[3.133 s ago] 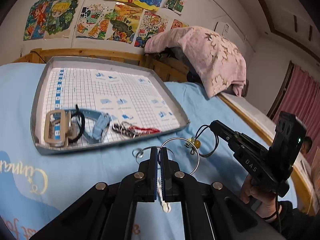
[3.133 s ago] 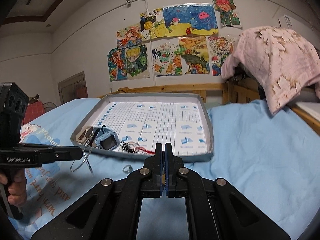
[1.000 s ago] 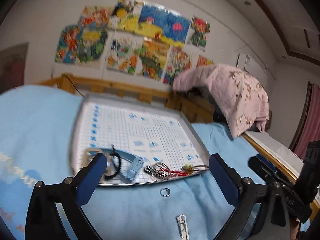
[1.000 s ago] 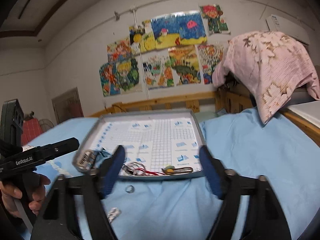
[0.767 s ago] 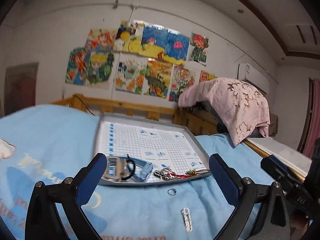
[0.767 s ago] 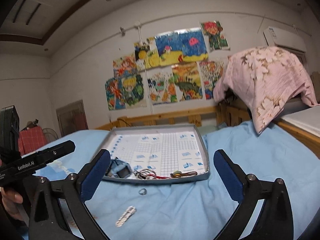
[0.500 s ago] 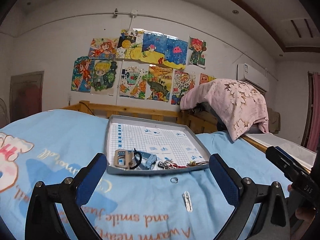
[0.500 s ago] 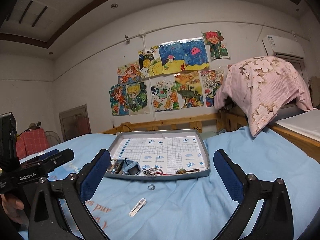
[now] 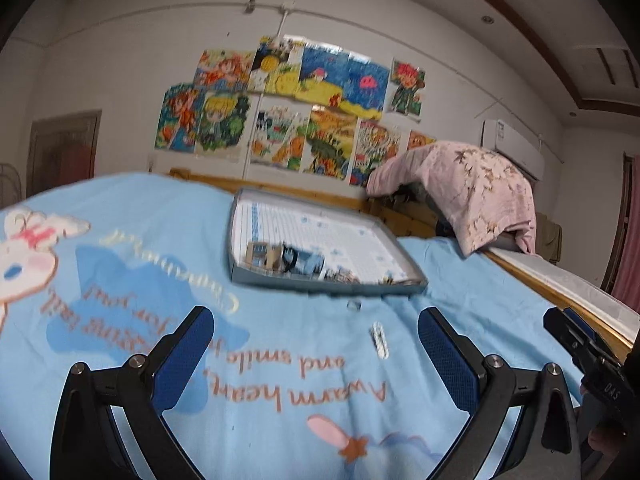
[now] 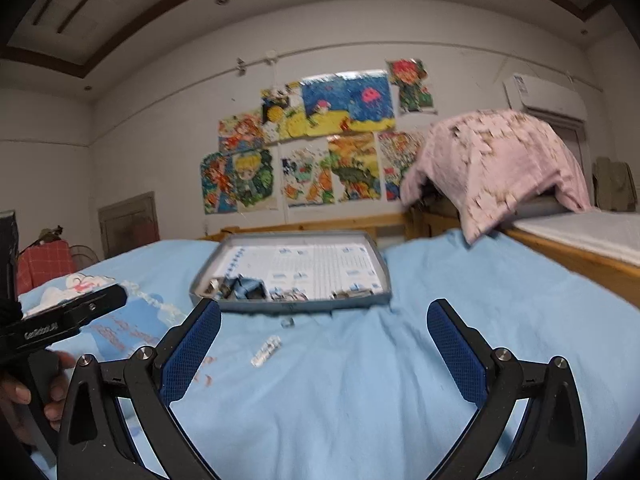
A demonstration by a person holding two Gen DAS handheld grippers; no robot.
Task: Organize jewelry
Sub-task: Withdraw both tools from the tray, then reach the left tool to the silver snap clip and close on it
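Note:
A grey tray [image 9: 320, 285] [image 10: 288, 305] with a gridded paper liner lies on the blue bedsheet. Several jewelry pieces lie along its near edge: a beige band and a blue watch [image 9: 304, 262] [image 10: 244, 288]. A small ring [image 9: 353, 305] [image 10: 287, 322] and a white clip [image 9: 379, 339] [image 10: 266, 351] lie on the sheet in front of the tray. My left gripper [image 9: 316, 354] is wide open and empty, well back from the tray. My right gripper [image 10: 324, 350] is wide open and empty too.
A pink blanket [image 9: 472, 192] [image 10: 496, 160] is heaped over the wooden headboard at the right. Drawings hang on the wall behind. A wooden bed rail [image 10: 576, 256] runs along the right. The other gripper's body shows at each view's edge [image 9: 592, 360] [image 10: 60, 320].
Both grippers went from shut to wide open and pulled back from the tray. The bangle and the beaded cord they held now lie in the tray; the views are now blurred by motion.

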